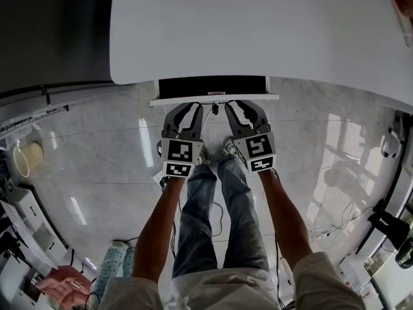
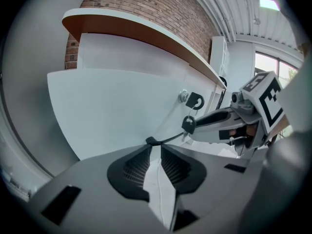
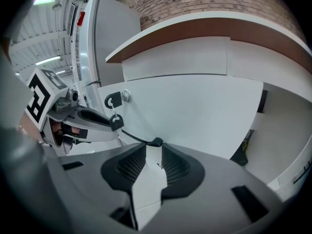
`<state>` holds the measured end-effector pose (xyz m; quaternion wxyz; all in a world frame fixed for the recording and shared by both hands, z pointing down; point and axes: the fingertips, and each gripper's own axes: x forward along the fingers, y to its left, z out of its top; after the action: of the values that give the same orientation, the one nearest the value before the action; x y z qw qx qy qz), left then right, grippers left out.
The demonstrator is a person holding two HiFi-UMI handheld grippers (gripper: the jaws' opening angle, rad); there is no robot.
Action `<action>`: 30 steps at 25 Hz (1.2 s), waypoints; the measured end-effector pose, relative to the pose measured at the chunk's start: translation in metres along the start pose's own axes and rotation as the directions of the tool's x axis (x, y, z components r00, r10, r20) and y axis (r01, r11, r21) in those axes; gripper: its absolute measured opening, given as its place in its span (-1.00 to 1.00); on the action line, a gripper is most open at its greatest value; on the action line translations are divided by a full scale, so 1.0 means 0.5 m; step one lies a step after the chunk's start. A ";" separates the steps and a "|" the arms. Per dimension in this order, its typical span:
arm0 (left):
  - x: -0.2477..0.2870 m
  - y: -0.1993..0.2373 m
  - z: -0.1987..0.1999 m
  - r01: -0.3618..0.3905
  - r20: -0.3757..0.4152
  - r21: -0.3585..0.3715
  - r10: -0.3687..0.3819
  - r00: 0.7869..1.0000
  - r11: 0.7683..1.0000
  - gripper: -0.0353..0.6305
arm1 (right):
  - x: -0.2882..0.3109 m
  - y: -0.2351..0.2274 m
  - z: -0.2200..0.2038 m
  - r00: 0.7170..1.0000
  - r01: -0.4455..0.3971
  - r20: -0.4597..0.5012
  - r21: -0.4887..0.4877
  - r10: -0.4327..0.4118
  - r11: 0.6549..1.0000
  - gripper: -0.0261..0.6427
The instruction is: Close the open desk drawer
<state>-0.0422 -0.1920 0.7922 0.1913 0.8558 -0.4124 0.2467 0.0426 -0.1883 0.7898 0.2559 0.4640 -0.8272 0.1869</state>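
At nine o'clock in the head view a pale round container (image 1: pixel 26 159) stands on the glossy floor (image 1: pixel 103 147), well apart from the work. At twelve o'clock, under the near edge of the white desk (image 1: pixel 258 31), the drawer (image 1: pixel 258 98) stands pulled out a short way. A dark strip of its inside shows above its white front.

The left gripper (image 1: pixel 194 107) points toward twelve o'clock at the middle of that front. In the left gripper view its two black ribbed pads (image 2: pixel 139 167) are drawn in until the tips meet, with nothing between them. The tips sit right at the white panel, though I cannot tell whether they touch it. At one o'clock from the tips a round lock (image 2: pixel 184 96) carries a black-headed key (image 2: pixel 196 100), and a second key (image 2: pixel 188 125) dangles just below.

The right gripper (image 1: pixel 233 106) lies just beside the left one, near but apart, and is also aimed at twelve o'clock. In the right gripper view its jaws are likewise brought tip to tip and hold nothing. They sit at the drawer front, with the lock and keys at ten o'clock from them. At six o'clock in the head view, the person's legs in jeans (image 1: pixel 219 225) stand between the two forearms.
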 end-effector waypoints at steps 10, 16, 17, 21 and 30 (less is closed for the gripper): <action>0.049 0.043 0.049 -0.026 -0.002 0.009 0.026 1.000 1.000 -0.66 | 0.047 -0.046 0.047 1.000 0.021 0.010 -0.005 -0.021 1.000 -0.60; 0.092 0.087 0.083 -0.030 0.007 0.036 0.030 1.000 0.999 -0.66 | 0.097 -0.079 0.083 0.999 0.042 0.024 -0.008 -0.041 0.999 -0.60; 0.100 0.093 0.090 -0.032 0.007 0.039 0.031 0.999 0.999 -0.66 | 0.105 -0.086 0.090 0.999 0.045 0.027 -0.007 -0.045 0.999 -0.60; 0.125 0.119 0.120 -0.043 0.005 0.031 0.043 0.999 0.999 -0.65 | 0.131 -0.110 0.120 0.998 0.056 0.040 -0.002 -0.056 0.998 -0.60; 0.130 0.122 0.125 -0.043 0.004 0.029 0.043 0.999 0.999 -0.65 | 0.136 -0.117 0.125 0.997 0.060 0.040 0.016 -0.060 0.998 -0.60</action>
<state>-0.0396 -0.3009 0.7873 0.1728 0.8499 -0.4274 0.2554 0.0477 -0.2972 0.7845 0.2413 0.4941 -0.8165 0.1759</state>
